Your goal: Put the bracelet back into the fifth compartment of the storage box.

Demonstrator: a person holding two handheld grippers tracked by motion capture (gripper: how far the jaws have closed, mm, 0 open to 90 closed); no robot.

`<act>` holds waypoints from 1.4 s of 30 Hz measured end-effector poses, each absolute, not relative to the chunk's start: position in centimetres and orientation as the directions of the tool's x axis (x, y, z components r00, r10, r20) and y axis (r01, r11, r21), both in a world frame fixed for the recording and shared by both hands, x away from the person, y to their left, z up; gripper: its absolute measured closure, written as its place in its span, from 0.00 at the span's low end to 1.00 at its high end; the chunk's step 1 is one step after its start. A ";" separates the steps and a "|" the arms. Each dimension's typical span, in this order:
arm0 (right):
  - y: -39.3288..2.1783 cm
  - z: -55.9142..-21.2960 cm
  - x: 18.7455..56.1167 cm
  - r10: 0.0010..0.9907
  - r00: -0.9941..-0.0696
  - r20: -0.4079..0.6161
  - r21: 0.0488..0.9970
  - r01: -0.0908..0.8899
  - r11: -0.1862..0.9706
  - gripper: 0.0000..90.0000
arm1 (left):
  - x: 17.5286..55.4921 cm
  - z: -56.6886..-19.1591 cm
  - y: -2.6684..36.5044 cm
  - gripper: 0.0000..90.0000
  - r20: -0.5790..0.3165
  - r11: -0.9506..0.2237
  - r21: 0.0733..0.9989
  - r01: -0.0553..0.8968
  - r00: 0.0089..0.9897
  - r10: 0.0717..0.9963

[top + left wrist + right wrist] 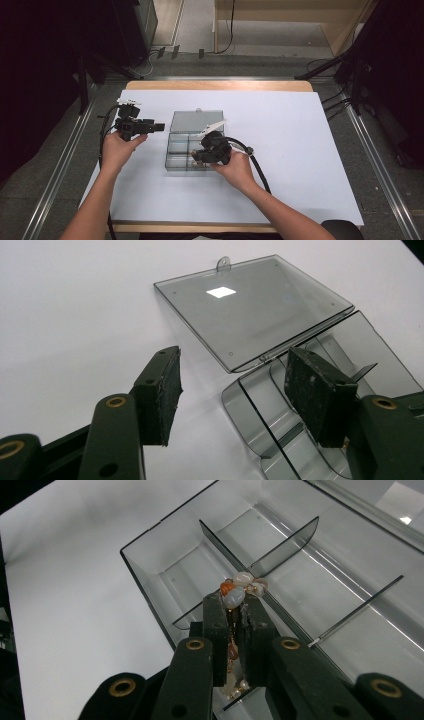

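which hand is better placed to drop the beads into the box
Right. The right gripper is shut on the beaded jewellery directly over the clear box compartments. The left gripper hangs open and empty beside the box.

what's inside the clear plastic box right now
Thin dividers split the clear plastic box into compartments that look bare. The right tongs hold a beaded trinket over it, hiding the floor beneath.

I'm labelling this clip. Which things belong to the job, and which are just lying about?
In the job:
- clear box, lid open
- bead string, clamped in right gripper
- left gripper, open, beside the box

Lying about:
- cables on the floor
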State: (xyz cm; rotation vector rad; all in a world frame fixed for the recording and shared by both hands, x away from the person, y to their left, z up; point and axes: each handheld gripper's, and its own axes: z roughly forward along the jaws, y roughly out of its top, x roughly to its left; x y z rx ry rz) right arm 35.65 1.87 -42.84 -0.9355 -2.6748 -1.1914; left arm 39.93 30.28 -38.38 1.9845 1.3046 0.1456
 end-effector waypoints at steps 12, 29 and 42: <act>2.1 -43.8 35.9 0.516 -0.800 0.305 0.616 0.579 0.534 0.94 | 40.0 -38.5 30.3 0.45 -0.295 -0.205 0.627 0.751 0.473 0.831; 2.4 -44.3 35.9 0.516 -0.798 0.312 0.581 0.590 0.561 0.94 | 40.0 -38.6 30.0 0.45 -0.295 -0.216 0.623 0.752 0.482 0.825; 2.1 -43.9 36.2 0.519 -0.793 0.319 0.590 0.595 0.546 0.88 | 40.1 -38.8 29.8 0.44 -0.301 -0.235 0.604 0.762 0.491 0.818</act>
